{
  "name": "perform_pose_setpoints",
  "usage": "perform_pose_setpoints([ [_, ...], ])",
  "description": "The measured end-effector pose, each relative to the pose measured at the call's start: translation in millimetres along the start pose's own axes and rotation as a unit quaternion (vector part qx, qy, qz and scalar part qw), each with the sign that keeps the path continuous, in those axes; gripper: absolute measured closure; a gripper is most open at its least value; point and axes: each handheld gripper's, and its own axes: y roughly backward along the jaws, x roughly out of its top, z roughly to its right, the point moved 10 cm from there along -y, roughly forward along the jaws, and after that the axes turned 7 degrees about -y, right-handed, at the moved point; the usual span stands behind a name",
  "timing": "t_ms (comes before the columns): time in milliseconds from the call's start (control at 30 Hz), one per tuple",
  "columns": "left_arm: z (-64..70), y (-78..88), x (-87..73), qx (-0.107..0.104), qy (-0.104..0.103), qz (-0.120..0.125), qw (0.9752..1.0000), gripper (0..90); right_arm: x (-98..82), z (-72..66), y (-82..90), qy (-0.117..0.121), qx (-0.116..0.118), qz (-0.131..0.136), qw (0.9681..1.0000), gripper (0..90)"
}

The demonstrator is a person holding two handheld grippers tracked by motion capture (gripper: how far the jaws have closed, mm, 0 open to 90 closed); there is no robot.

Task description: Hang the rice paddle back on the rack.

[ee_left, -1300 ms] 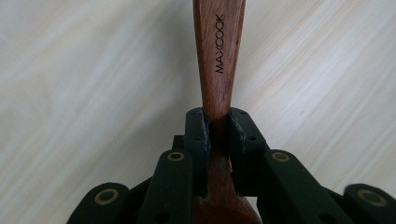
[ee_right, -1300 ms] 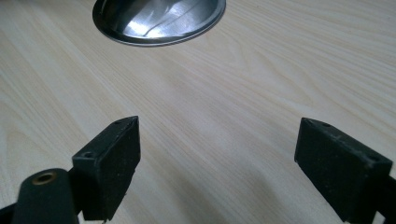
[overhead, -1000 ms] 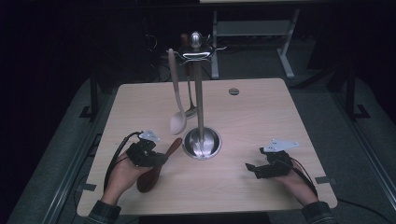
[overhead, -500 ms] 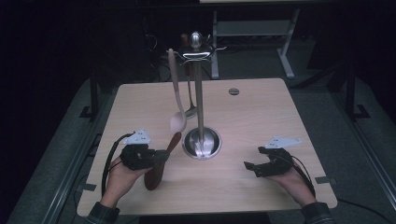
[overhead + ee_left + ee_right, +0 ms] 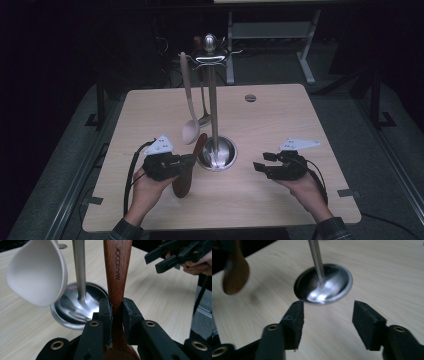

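My left gripper is shut on a brown wooden spoon marked MAXCOOK, held off the table. Its handle points toward the steel utensil stand. A pale spoon hangs from the stand's top hooks, close beside the wooden handle. A metal spoon hangs behind it. My right gripper hovers right of the stand's round base. Its jaws have just been closing, stand apart, and have nothing between them.
The stand rises from the middle of a light wooden table, with a small round grommet at the back. Dark floor and a white frame lie beyond the far edge. Cables trail from both grippers toward the near edge.
The left gripper has lifted the wooden spoon and carried it right, toward the stand. The right hand has risen a little, and its jaws look narrower than before.
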Motion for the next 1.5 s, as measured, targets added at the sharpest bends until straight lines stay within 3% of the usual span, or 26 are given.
perform_pose_setpoints([
  [67, 1.6, -7.3, 5.2, 0.006, 0.005, 0.006, 1.0, 78.6, 12.8, -11.5, -1.3, -0.007, 0.023, 0.009, 0.9997, 48.2],
  [233, 8.0, -19.6, 11.0, 0.008, -0.001, 0.007, 0.9999, 78.6, 33.0, -33.3, -4.2, 0.0, 0.057, 0.029, 0.998, 50.6],
  [633, 21.1, -39.6, 24.2, 0.014, -0.009, 0.009, 0.9998, 78.6, 62.7, -69.6, -19.6, 0.008, 0.104, 0.054, 0.9931, 51.9],
  [967, 32.2, -46.6, 25.2, 0.011, -0.026, 0.005, 0.9996, 78.6, 68.9, -81.3, -34.0, 0.008, 0.112, 0.055, 0.9921, 58.3],
  [1267, 32.7, -48.1, 23.9, 0.011, -0.027, 0.004, 0.9996, 78.5, 68.3, -82.9, -40.7, 0.002, 0.114, 0.057, 0.9919, 68.7],
  [1367, 32.0, -50.4, 23.7, 0.011, -0.028, 0.003, 0.9995, 78.3, 69.7, -84.5, -40.8, -0.008, 0.125, 0.062, 0.9902, 73.3],
  [1500, 30.5, -50.4, 22.7, 0.009, -0.032, 0.002, 0.9994, 77.7, 70.0, -86.5, -42.3, -0.003, 0.13, 0.062, 0.9895, 75.5],
])
